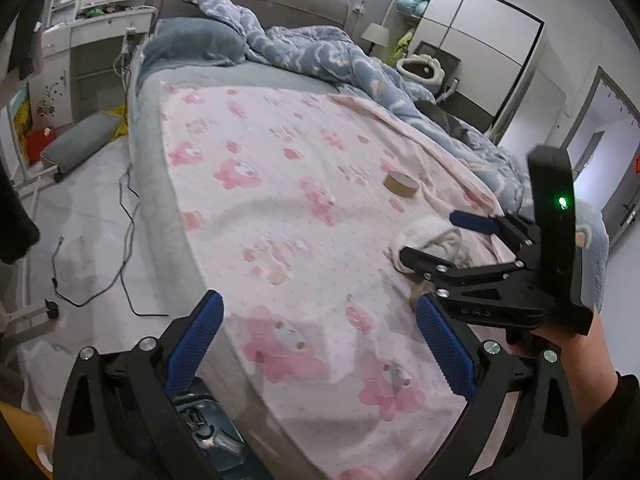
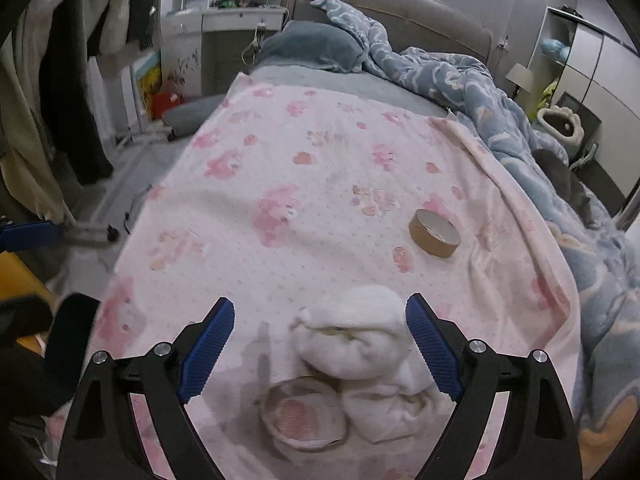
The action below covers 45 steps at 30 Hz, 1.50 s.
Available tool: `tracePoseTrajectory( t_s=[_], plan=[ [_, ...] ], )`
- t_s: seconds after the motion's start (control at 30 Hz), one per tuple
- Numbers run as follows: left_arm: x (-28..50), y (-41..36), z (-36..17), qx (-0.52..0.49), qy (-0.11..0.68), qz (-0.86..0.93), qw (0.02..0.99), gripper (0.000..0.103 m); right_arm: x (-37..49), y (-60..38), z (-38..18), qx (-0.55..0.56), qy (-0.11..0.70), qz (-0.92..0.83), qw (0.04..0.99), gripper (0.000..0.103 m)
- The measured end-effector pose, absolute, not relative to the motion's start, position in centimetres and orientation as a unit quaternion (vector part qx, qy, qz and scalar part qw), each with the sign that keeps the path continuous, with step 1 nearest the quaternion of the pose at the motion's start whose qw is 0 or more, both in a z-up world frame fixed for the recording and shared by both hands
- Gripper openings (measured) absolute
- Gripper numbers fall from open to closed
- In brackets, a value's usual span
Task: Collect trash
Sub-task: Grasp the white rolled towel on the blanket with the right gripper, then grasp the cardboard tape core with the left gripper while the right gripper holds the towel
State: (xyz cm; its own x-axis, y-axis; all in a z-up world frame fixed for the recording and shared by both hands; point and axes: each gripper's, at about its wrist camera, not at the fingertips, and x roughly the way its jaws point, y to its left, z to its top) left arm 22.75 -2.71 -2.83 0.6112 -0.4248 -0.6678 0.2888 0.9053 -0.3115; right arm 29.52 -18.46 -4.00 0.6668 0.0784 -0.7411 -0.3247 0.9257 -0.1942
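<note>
A pink bear-print blanket (image 2: 320, 184) covers the bed. On it lie a rolled white sock bundle (image 2: 354, 332), a clear tape roll (image 2: 304, 412) beside it, and a brown cardboard tape core (image 2: 434, 233) farther away. My right gripper (image 2: 320, 344) is open, its blue pads on either side of the sock bundle, just above it. In the left wrist view the right gripper (image 1: 432, 236) hovers over the socks (image 1: 428, 236), and the cardboard core (image 1: 400, 184) lies beyond. My left gripper (image 1: 320, 344) is open and empty over the blanket's (image 1: 280, 184) near edge.
A rumpled blue quilt (image 2: 460, 76) lies along the bed's right side with a grey pillow (image 2: 312, 46) at the head. Cables (image 1: 120, 240) trail on the floor at left. Clothes (image 2: 72, 80) hang at the left; a wardrobe (image 1: 476, 36) stands at right.
</note>
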Motion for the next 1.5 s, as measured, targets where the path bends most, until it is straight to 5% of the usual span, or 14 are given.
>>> tracePoseTrajectory(
  t_s=[0.23,0.37,0.47,0.97,1.5],
  plan=[
    [23.1,-5.0,-3.9,-0.085,0.406,-0.218,0.883,0.098,30.4,-19.7,-5.4,-0.177,0.413,0.091,0.889,0.088],
    [23.1,-6.2,-4.3,-0.082,0.409,-0.227,0.88,0.098,30.8,-20.4,-5.8,-0.164,0.427,0.104,0.883,0.065],
    [23.2,-7.5,-4.5,-0.075,0.406,-0.232,0.881,0.098,30.7,-20.8,-5.5,-0.155,0.42,0.108,0.888,0.06],
    [22.2,-14.2,-5.6,0.026,0.365,-0.269,0.891,0.097,29.3,-27.5,-1.5,0.022,0.363,0.107,0.926,0.059],
    [23.8,-18.0,-8.3,0.058,0.381,-0.264,0.884,0.076,26.9,-31.6,-2.1,0.047,0.369,0.103,0.922,0.059]
  ],
)
